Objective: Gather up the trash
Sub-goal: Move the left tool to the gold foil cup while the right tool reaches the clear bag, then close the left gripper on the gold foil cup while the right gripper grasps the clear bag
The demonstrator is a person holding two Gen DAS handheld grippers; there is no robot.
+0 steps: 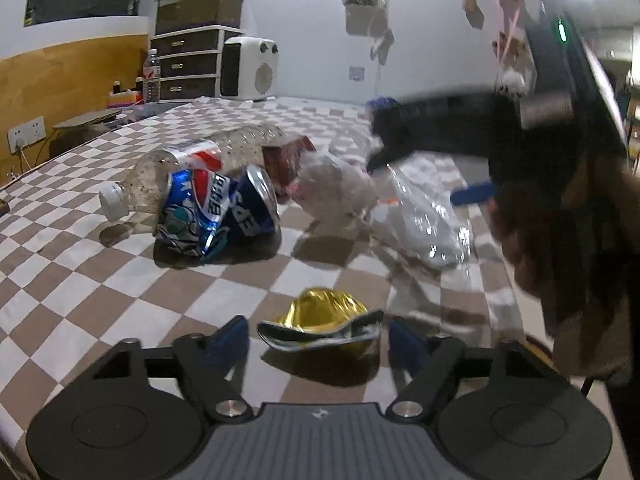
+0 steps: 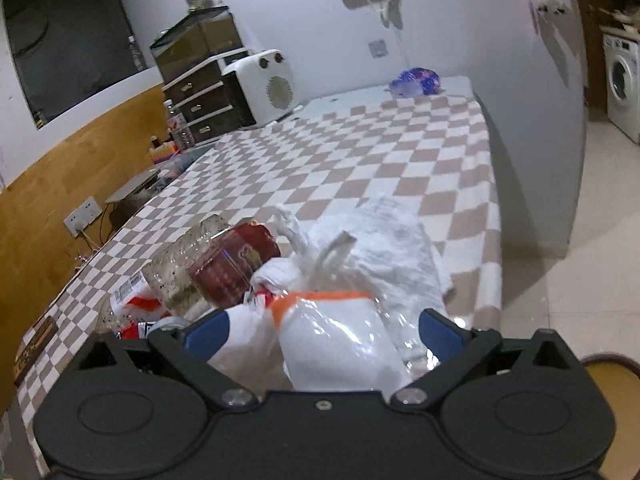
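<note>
The left tongs (image 1: 318,338) stand apart with one crumpled gold foil wrapper (image 1: 320,318) lying between their blue pads (image 1: 234,338) on the checkered cloth (image 1: 80,280) of the tabletop — the pads sit just beside the wrapper's ends, and none is seen pressing on it. The right tongs (image 2: 326,332) also stand wide apart, and between their two blue pads (image 2: 210,336) lies one clear plastic bag with an orange strip (image 2: 340,336); whether the pads touch the film cannot be told. In the left wrist view the right tongs appear blurred at the right, over that same clear bag, carried by a person's hand (image 1: 532,236). Beyond the gold wrapper lies the rest of the trash, bunched together: two crushed blue cola cans (image 1: 218,212) touching each other, one clear plastic bottle with a white cap (image 1: 192,172) lying on its side behind them, one dark red packet (image 1: 286,160) next to the bottle, and one knotted white plastic bag (image 1: 340,188) beside the clear one. Far off, at the back edge of the tabletop, sits one blue-and-white bag (image 2: 416,82), well apart from the pile. At the left rear stand one drawer unit (image 1: 188,62) with three drawers, one white heater (image 1: 248,68) and one upright water bottle (image 1: 152,76).
</note>
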